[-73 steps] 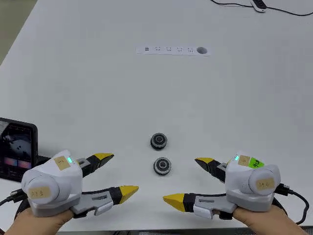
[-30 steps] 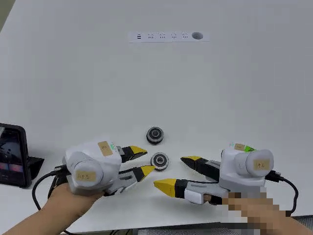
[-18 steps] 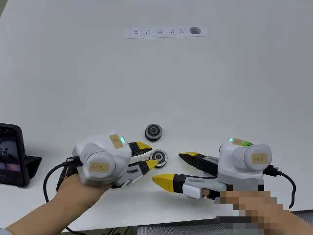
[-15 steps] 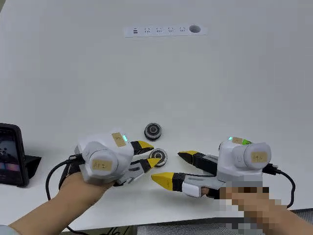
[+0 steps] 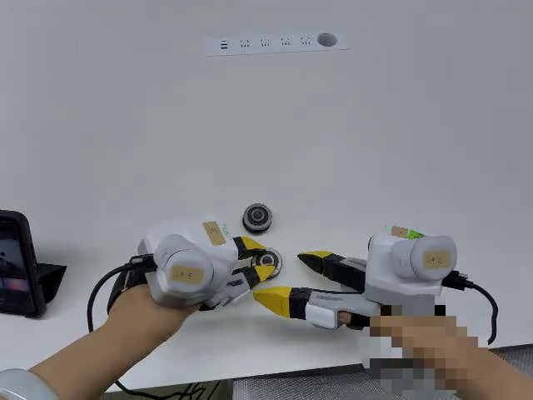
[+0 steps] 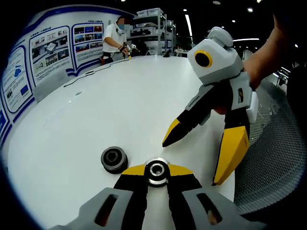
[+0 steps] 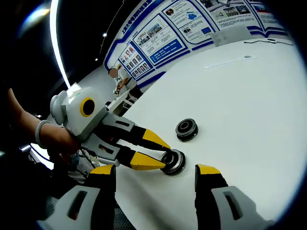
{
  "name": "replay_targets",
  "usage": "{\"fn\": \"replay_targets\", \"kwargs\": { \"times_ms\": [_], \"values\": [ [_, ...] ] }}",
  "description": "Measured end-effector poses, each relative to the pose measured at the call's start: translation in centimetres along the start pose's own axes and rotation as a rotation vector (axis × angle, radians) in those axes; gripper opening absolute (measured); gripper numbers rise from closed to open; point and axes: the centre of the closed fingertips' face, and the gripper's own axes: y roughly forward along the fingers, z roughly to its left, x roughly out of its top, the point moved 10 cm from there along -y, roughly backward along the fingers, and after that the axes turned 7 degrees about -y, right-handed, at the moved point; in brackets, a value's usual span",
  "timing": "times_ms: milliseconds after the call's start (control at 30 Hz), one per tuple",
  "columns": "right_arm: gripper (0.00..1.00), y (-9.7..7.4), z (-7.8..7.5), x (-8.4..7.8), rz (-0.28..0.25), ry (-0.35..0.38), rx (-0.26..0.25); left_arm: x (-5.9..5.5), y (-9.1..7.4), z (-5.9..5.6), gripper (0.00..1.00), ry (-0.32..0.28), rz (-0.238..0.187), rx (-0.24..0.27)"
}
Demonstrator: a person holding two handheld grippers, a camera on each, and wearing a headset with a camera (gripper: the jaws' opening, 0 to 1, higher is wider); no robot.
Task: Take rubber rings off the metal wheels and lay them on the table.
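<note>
**Near edge.** The left tongs (image 5: 261, 258), held in a hand (image 5: 146, 304), pinch the near wheel (image 5: 268, 260) between their yellow tips. The wheel rests on the white tabletop (image 5: 375, 150). In the left gripper view the tips press against either side of the wheel (image 6: 157, 170). Just right of it, the right tongs (image 5: 283, 275) are spread wide and do not touch the wheel.

**Left edge.** A dark-screened device (image 5: 15, 262) stands propped up, well apart from the wheels.

**Just beyond.** The far wheel (image 5: 257, 217) lies free on the tabletop, near the pinched wheel and slightly left of it. A black rubber ring (image 6: 105, 164) is around its rim.

**Far side.** A white power strip (image 5: 275, 42) lies flat on the tabletop.
</note>
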Motion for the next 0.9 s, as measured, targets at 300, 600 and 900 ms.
{"fn": "replay_targets", "kwargs": {
  "times_ms": [300,600,900],
  "values": [
    [0.68,0.16,-0.03,-0.09,-0.012,0.024,0.003,-0.22,0.28,0.07,0.15,0.017,0.027,-0.008],
    [0.67,0.40,-0.26,0.01,-0.027,0.058,0.011,-0.19,0.28,0.20,0.14,0.015,0.026,-0.018],
    [0.61,0.66,-0.56,0.38,-0.044,0.143,0.032,-0.15,0.29,0.23,0.13,0.014,0.024,-0.021]
  ]
}}
